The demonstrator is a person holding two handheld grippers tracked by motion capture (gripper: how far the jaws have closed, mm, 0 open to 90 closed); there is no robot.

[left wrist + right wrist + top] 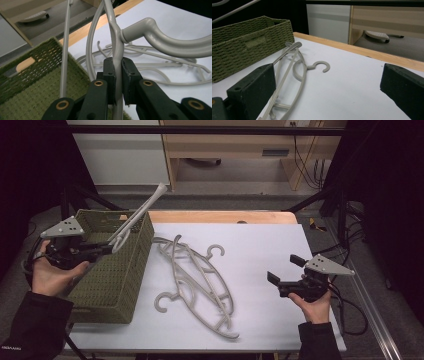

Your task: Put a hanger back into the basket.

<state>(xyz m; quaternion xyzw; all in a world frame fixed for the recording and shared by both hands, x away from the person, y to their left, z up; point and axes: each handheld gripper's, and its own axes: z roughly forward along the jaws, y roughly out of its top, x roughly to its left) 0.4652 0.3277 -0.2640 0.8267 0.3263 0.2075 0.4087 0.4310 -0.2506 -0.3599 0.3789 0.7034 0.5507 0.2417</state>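
Jaws of my left gripper (118, 75) clamp a grey plastic hanger (115, 37) over the green woven basket (107, 280); my right gripper (282, 270) stands apart.

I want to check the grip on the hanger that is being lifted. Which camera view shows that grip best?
The left gripper view: the left hand-held gripper is shut on the held hanger, with the pads clamped on its thin grey neck just below the hook. The high view shows the hanger slanting above the green basket. The right gripper view catches just grey bars at its top left corner.

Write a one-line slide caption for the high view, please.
Left gripper holds a grey hanger over the green woven basket; more hangers lie on the white table beside the open right gripper.
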